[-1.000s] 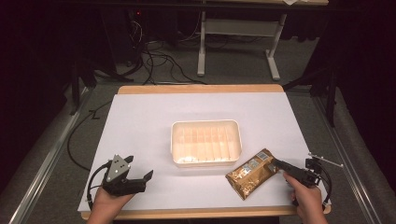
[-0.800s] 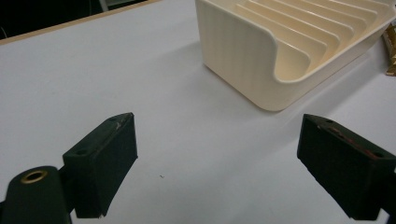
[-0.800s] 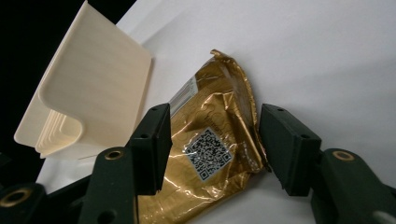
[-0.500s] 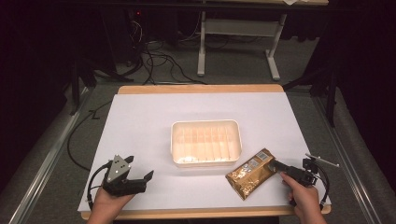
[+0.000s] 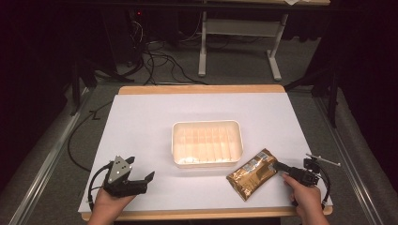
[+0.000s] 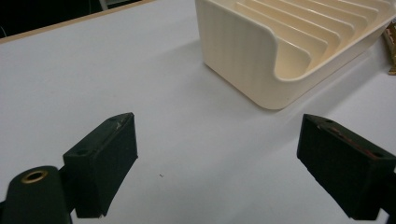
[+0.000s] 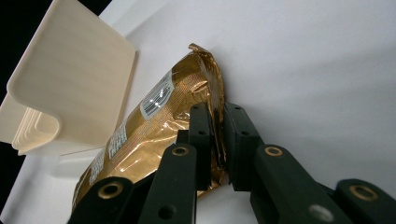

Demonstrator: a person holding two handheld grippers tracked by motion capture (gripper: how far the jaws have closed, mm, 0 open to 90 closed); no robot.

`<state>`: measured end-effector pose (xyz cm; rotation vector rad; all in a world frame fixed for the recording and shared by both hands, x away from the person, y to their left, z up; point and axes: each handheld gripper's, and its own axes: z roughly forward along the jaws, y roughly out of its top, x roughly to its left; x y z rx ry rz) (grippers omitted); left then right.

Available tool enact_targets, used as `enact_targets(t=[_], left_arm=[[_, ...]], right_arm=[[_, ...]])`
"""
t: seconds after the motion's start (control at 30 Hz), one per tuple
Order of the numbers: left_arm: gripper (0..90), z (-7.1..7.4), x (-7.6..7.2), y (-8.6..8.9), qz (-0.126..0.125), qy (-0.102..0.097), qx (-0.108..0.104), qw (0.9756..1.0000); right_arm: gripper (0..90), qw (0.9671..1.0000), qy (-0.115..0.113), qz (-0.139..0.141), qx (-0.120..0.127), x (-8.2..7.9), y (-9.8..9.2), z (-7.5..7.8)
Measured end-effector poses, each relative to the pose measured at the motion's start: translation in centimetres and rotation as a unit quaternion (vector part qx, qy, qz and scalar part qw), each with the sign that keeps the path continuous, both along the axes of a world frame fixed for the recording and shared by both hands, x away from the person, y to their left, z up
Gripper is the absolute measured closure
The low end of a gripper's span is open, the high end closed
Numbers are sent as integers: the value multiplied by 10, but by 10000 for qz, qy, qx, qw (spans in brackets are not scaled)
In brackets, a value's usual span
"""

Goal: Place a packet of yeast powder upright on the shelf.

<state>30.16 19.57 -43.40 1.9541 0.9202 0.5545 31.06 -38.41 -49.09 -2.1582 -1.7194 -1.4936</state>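
A gold foil packet point(image 5: 252, 174) lies on the white table to the right of a cream ribbed tray point(image 5: 207, 143). My right gripper point(image 5: 280, 167) is shut on the packet's point(image 7: 154, 126) near edge, its jaws pinching the crimped foil seam point(image 7: 217, 140). The tray point(image 7: 60, 88) stands just beyond the packet in the right gripper view. My left gripper point(image 5: 141, 172) rests at the table's front left, open, with nothing between its fingers point(image 6: 102, 163). The tray's corner point(image 6: 275, 60) lies ahead of it to the right.
The white table sheet point(image 5: 141, 126) has a wooden border at the far edge point(image 5: 202, 89). Cables point(image 5: 159, 61) and a desk frame point(image 5: 234, 42) stand on the grey floor beyond. A metal rail point(image 5: 347, 154) runs along the right side.
The right gripper has edged slightly toward the packet and holds its edge; the packet has barely shifted. The left gripper has stayed still.
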Motion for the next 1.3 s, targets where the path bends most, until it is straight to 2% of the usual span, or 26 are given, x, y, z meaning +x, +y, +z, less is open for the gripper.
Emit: enact_targets(t=[0.2,0.3,0.37,0.53,0.67,0.7,0.73,0.77,0.8,0.83,0.87,1.0,1.03,1.07,1.1,1.13,1.23,1.27,1.3], left_arm=[[127,0,0,0,2,-4,-2,10000],[127,1,0,1,15,-18,-44,10000],[128,1,-1,1,10,-51,-39,10000],[130,2,-1,0,-33,-86,-37,10000],[131,2,-1,1,-45,-92,-51,9999],[131,2,-1,1,-54,-112,-66,9999],[131,2,-1,1,-54,-112,-66,9999],[132,2,-1,1,-55,-136,-93,9998],[133,2,-1,1,-55,-136,-93,9998],[133,3,-1,1,-59,-152,-97,9998],[133,3,-2,1,-70,-170,-109,9998],[134,5,-3,2,-81,-252,-141,9995],[135,5,-3,2,-83,-254,-156,9995],[135,5,-3,2,-82,-260,-153,9995],[135,5,-3,2,-89,-254,-149,9995],[135,5,-3,2,-89,-254,-149,9995],[135,5,-3,2,-86,-252,-158,9995],[135,5,-3,2,-86,-252,-158,9995],[135,5,-3,2,-85,-249,-164,9995]], right_arm=[[858,10000,-74,26,-37,-2,0,4],[876,9996,-270,84,-76,-5,0,10],[887,9994,-316,88,-78,-6,0,11],[894,9977,-616,189,-231,-10,1,20],[895,9965,-756,227,-282,-12,2,25],[895,9953,-868,264,-343,-13,3,29],[895,9953,-868,264,-343,-13,3,29],[896,9938,-996,303,-395,-14,4,32],[896,9938,-996,303,-395,-14,4,32],[896,9924,-1105,317,-434,-16,6,36],[896,9924,-1105,317,-434,-16,6,36],[898,9891,-1349,342,-485,-20,9,44],[898,9869,-1458,362,-595,-22,12,49],[898,9869,-1458,362,-595,-22,12,49],[898,9849,-1583,401,-581,-24,15,53],[898,9849,-1583,401,-581,-24,15,53],[898,9804,-1829,464,-565,-29,20,62],[898,9804,-1829,464,-565,-29,20,62],[899,9786,-1926,482,-543,-32,22,66]])
